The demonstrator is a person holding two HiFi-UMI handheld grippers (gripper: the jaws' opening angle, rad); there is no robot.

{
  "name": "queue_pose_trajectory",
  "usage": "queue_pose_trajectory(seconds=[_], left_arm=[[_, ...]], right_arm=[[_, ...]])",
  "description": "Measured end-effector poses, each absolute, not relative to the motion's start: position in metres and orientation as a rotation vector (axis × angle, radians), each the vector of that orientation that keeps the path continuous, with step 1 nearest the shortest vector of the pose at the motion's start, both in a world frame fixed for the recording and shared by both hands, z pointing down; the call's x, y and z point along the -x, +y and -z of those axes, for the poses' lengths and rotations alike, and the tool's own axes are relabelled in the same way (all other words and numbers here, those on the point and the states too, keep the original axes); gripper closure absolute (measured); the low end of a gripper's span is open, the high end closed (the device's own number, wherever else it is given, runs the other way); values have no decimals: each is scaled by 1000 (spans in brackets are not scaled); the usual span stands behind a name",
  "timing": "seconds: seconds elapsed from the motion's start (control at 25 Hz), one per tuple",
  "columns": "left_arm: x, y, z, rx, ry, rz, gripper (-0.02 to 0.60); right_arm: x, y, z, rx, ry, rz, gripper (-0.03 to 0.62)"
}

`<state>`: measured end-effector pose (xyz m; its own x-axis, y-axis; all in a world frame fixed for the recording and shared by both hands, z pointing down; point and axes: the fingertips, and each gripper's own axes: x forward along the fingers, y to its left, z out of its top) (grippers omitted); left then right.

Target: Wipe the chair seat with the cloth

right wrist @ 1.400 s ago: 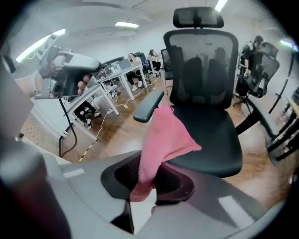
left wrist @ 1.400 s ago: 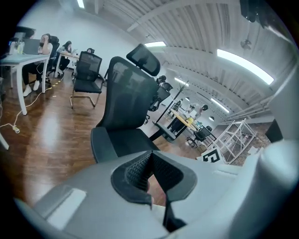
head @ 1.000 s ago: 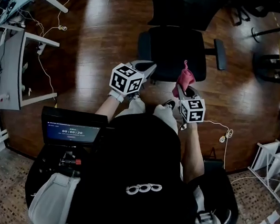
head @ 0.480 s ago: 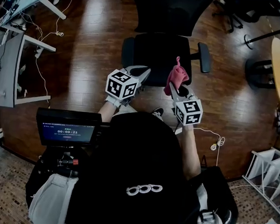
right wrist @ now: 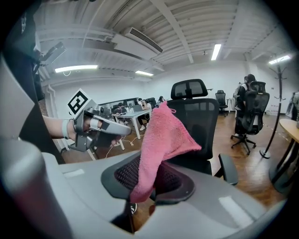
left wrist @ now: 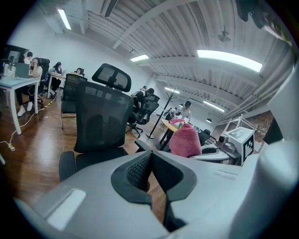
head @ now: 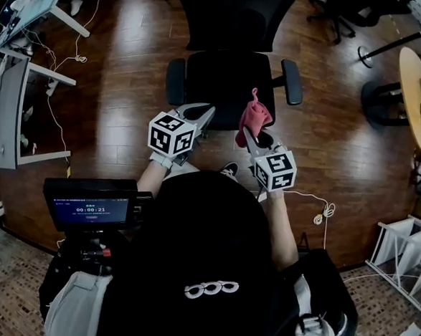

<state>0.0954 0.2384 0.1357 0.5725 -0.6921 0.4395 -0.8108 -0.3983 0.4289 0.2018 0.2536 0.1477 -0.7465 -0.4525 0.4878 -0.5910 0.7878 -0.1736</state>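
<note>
While I hold both grippers side by side just short of the chair, my left gripper point(head: 200, 114) has its jaws pressed together on nothing, and my right gripper point(head: 250, 136) is clenched on the pink cloth point(right wrist: 163, 133), which stands up in a loose peak. Past them lies the black chair seat point(head: 228, 75). The cloth seems raised over its front edge, though the steep head view leaves that unsure, and the mesh backrest point(head: 232, 14) rises beyond.

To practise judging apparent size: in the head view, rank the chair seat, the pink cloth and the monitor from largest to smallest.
1. chair seat
2. monitor, not far behind; it seems nearer the camera, which may enlarge it
3. pink cloth, clearly smallest
</note>
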Motion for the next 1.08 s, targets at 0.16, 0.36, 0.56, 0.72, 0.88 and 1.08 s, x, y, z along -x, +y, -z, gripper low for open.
queue_pose_trajectory(seconds=[0.16, 0.36, 0.56, 0.72, 0.88, 1.08], left_arm=[[-93, 240, -137, -2195, -1191, -266, 588], [-92, 243, -138, -2196, -1182, -278, 588], [-93, 245, -140, -2192, -1176, -287, 588], [-95, 245, -141, -2196, -1170, -291, 588], [-95, 246, -142, -2193, -1167, -288, 588], [-95, 246, -141, -2194, -1158, -276, 588]], right_arm=[[-199, 255, -148, -802, -2559, -441, 526], [-197, 260, -151, -806, -2562, -468, 528], [-197, 262, -153, -806, -2559, -494, 527], [-199, 259, -154, -815, -2555, -503, 528], [-201, 259, -155, -815, -2549, -514, 526], [-200, 258, -156, -815, -2547, -518, 526]])
